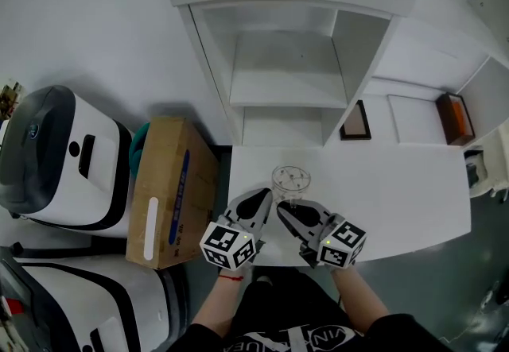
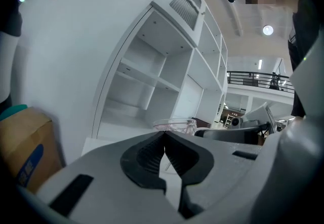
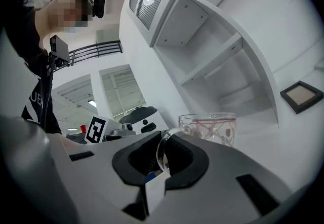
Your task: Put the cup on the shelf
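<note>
1. Standing upright on the white worktop (image 1: 398, 199), the cup (image 1: 290, 180) is clear glass, low and wide. It has a thin red pattern on its wall and a clear loop handle turned toward the person.
2. Right gripper (image 1: 280, 207): in the right gripper view the jaws are closed narrow on the cup's handle. The glass loop runs up between them, and the cup body sits just past the jaw tips.
3. Left gripper (image 1: 266, 193): jaws pressed together at the tips, gripping nothing. It lies just beside the cup on the cup's left. Whether it touches the glass cannot be told.
4. Shelf (image 1: 286, 92): a white unit with open compartments, directly behind the cup at the back of the worktop.
5. Surroundings: a dark-framed picture (image 1: 355, 121) sits in the compartment to the right, with a brown box (image 1: 455, 118) further right. A cardboard box (image 1: 171, 187) stands left of the worktop, with a white-and-black machine (image 1: 64, 160) beyond it.
</note>
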Demonstrator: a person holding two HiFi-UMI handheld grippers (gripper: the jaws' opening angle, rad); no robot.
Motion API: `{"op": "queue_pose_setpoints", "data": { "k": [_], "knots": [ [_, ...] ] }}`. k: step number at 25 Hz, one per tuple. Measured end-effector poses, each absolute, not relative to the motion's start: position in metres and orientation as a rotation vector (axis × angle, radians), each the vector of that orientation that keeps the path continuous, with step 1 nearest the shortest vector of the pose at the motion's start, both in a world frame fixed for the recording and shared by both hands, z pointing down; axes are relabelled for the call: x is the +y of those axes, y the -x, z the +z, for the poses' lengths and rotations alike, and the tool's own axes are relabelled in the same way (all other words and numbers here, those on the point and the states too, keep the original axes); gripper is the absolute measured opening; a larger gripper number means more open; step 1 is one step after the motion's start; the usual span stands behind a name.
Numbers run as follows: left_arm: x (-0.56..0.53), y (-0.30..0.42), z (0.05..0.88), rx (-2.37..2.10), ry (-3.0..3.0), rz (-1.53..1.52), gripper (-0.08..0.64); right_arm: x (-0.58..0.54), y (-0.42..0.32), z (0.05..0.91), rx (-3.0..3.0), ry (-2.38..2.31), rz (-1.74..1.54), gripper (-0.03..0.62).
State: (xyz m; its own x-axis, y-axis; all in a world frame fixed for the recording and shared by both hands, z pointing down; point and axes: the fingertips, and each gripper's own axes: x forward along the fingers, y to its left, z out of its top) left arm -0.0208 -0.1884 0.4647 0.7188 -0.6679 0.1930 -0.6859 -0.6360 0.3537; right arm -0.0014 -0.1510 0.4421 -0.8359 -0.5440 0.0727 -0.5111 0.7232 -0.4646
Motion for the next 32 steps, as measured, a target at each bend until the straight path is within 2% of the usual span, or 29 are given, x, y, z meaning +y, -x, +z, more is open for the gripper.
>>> {"op": "queue_pose_setpoints", "data": {
  "k": [16, 32],
  "knots": [
    [-0.272, 0.018, 0.492, -1.168, -2.489, 0.07, 0.009, -0.251, 0.003, 0.469, 2.9, 0.828, -0.671, 0.021],
    [-0.31, 0.03, 0.513, -1.158, -2.475, 0.058, 0.009, -0.299, 0.016, 0.489, 2.934, 0.961, -0.532, 0.021]
  ]
}}
